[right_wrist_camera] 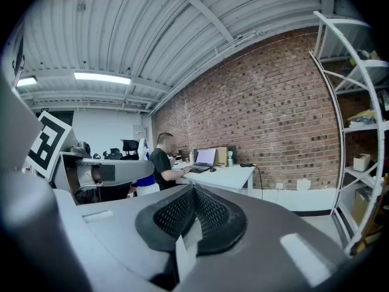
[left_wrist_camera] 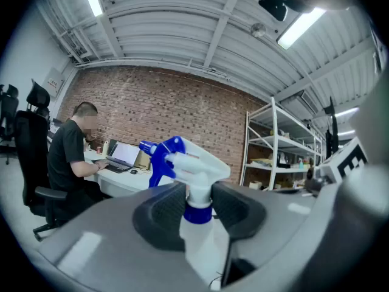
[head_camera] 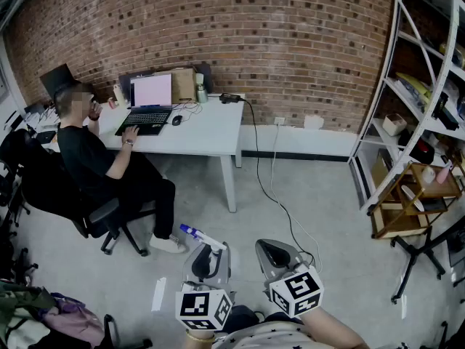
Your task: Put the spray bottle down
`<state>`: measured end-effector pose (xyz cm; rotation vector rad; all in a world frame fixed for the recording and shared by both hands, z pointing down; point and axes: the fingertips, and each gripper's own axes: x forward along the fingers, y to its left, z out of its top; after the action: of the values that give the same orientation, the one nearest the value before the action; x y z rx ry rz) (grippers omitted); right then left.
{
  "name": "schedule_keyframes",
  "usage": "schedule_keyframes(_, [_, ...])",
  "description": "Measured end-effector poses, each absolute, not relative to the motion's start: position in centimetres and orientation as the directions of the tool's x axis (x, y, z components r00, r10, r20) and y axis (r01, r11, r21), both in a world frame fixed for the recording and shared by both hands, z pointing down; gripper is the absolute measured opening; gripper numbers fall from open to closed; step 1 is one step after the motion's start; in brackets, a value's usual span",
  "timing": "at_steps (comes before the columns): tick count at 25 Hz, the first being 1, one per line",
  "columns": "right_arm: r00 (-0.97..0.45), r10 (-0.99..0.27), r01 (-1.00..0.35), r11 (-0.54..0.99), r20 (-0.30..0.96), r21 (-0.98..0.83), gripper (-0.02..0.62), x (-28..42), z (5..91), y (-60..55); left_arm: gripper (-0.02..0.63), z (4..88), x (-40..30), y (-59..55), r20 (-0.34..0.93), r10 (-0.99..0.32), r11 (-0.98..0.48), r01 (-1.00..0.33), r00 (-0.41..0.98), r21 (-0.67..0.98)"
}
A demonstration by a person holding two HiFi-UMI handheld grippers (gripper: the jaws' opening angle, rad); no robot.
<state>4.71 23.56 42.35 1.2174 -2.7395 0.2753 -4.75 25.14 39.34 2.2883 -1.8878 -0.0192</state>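
A white spray bottle (left_wrist_camera: 196,163) with a blue trigger and collar stands upright between my left gripper's (left_wrist_camera: 198,210) pads, which press on its neck from both sides. In the head view its blue nozzle (head_camera: 192,232) sticks out to the left above the left gripper (head_camera: 205,259), held in the air over the grey floor. My right gripper (right_wrist_camera: 194,215) is shut with nothing between its pads; in the head view the right gripper (head_camera: 276,256) hangs just right of the left one. From the right gripper view the bottle (right_wrist_camera: 144,186) shows at the left.
A person (head_camera: 94,158) sits on an office chair at a white desk (head_camera: 207,133) with a laptop (head_camera: 149,100) by the brick wall. A black cable (head_camera: 272,195) runs across the floor. White metal shelving (head_camera: 407,86) and a wooden cart (head_camera: 410,198) stand at the right.
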Motion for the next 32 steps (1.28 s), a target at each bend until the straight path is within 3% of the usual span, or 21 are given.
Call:
schedule_keyframes(12, [-0.671,-0.704,-0.738,0.663,0.232,-0.126,-0.002,3.5,44.8,16.9,0.132,40.5,-6.0,18.0,0.105,-0.978,-0.162,-0.976,0.178,0.143])
schedule_keyframes(32, [-0.621,-0.748,-0.779,0.622,0.233,-0.080,-0.002,-2.6,43.6,-6.4,0.130,40.4,-12.9,-4.1,0.114,-0.973,-0.187,-0.973,0.203,0.135])
